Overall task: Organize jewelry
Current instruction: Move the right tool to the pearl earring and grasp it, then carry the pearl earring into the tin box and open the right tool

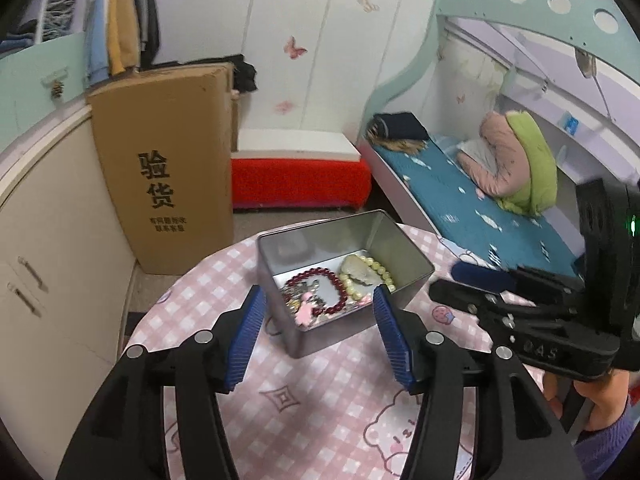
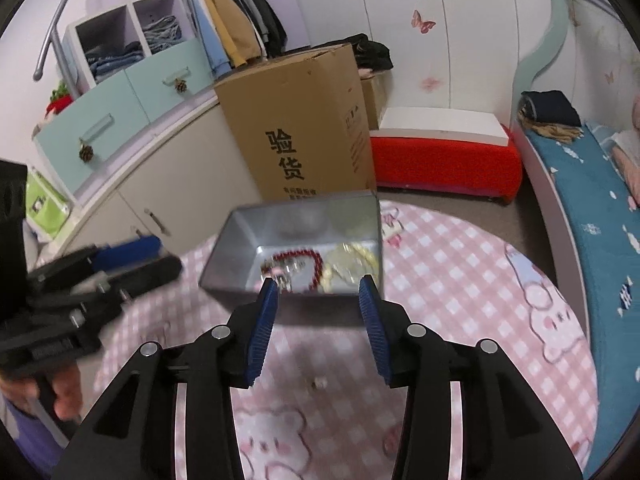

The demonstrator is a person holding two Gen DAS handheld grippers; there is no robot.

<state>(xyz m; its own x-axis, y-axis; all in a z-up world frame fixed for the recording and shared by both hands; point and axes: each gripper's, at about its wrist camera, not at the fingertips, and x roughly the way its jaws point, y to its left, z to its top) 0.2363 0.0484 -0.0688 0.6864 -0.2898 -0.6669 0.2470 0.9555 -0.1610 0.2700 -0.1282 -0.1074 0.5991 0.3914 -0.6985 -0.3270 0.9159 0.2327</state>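
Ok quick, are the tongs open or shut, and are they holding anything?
Left tongs: open, holding nothing, in front of the metal tin.
Right tongs: open, holding nothing.

The cardboard box (image 1: 168, 168) reads "验货"; smaller print below seems illegible.

Round table, pink checked cloth (image 1: 344, 392); open tin (image 1: 340, 332), maybe small bead (image 2: 320, 382)

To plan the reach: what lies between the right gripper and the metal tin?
In the right wrist view, only checked tablecloth lies between the right gripper and the tin.
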